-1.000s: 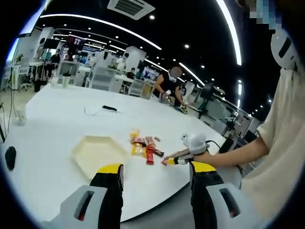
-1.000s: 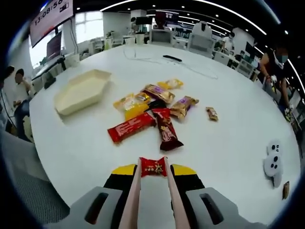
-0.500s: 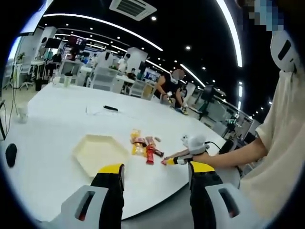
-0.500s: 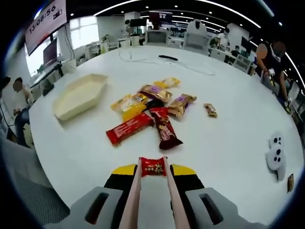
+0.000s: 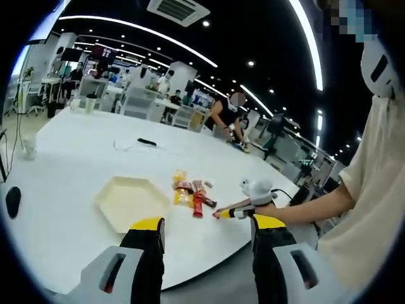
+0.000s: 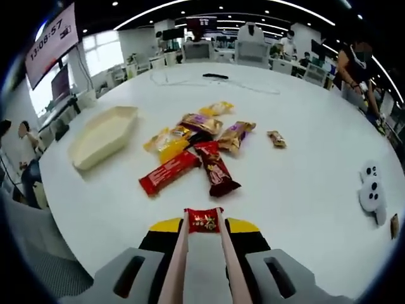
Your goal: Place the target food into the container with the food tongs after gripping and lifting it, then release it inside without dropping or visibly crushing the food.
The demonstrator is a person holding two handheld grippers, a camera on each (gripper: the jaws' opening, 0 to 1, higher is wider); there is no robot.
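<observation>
My right gripper (image 6: 204,228) is shut on a pair of pale food tongs (image 6: 179,259). The tong tips pinch a small red wrapped candy (image 6: 203,220) just above the white table (image 6: 304,190). Beyond it lies a pile of wrapped snacks (image 6: 193,142), with a long red bar (image 6: 169,172) and a dark red bar (image 6: 217,175) nearest. The cream hexagonal tray (image 6: 101,136) sits empty at the left. My left gripper (image 5: 209,223) is open and holds nothing, hovering short of the tray (image 5: 130,201). In the left gripper view the right gripper (image 5: 245,208) reaches in from the right, holding the candy (image 5: 218,215).
A small brown candy (image 6: 275,138) lies apart at the right of the pile. A white panda-shaped object (image 6: 372,193) sits near the right table edge. A black item and a cable (image 6: 218,77) lie far back. A person's arm (image 5: 316,201) holds the right gripper; other people work behind.
The right gripper view has shifted slightly over the table, with the red candy still pinched in the tongs. The left gripper has hardly moved and stays open.
</observation>
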